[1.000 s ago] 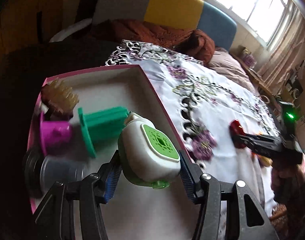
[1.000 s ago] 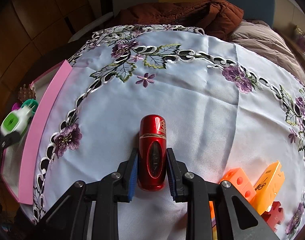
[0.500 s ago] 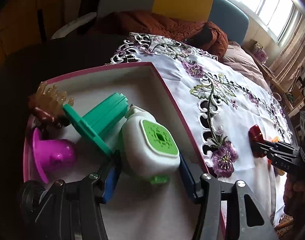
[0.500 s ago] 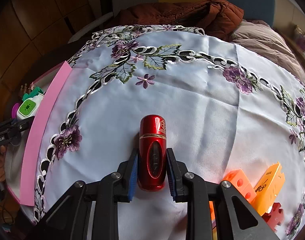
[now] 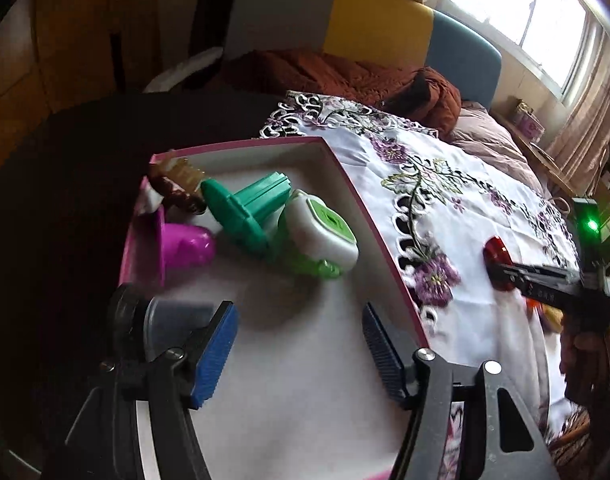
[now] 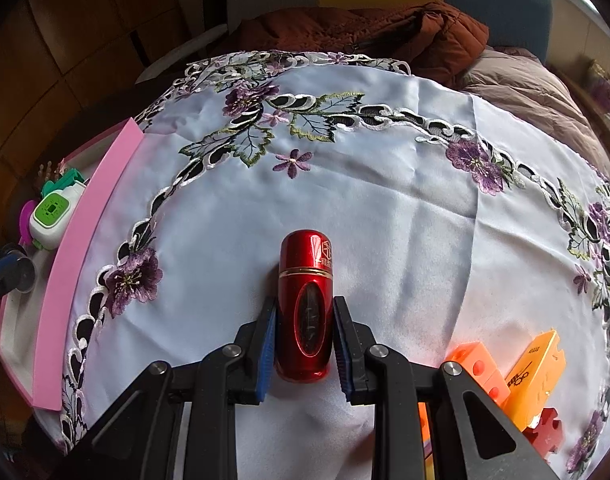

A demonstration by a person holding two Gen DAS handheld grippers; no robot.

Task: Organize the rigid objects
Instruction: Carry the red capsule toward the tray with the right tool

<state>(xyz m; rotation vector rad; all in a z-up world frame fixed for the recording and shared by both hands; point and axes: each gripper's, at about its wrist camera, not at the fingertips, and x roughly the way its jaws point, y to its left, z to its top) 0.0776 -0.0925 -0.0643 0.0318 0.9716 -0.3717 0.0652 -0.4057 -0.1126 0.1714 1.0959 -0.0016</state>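
Observation:
A pink-rimmed white box (image 5: 369, 208) holds a white-and-green device (image 5: 321, 236), a green plunger-shaped piece (image 5: 245, 208), a magenta cup (image 5: 185, 244), a brown comb (image 5: 177, 180) and a grey cylinder (image 5: 173, 316). My left gripper (image 5: 297, 344) is open and empty above the box floor, a little back from the white-and-green device. My right gripper (image 6: 303, 344) is shut on a red metal cylinder (image 6: 305, 300) lying on the embroidered white tablecloth (image 6: 385, 200). The box (image 6: 81, 240) and the device (image 6: 53, 216) also show at the left of the right wrist view.
Orange blocks (image 6: 537, 368) and a red puzzle-shaped piece (image 6: 545, 432) lie at the tablecloth's right front. A brown jacket (image 6: 365, 32) and bedding lie behind the table. The right gripper with the red cylinder (image 5: 497, 256) shows at the right of the left wrist view.
My left gripper has opened, let go of the white-and-green device in the box beside the green piece, and drawn back. The right gripper has stayed shut on the red cylinder.

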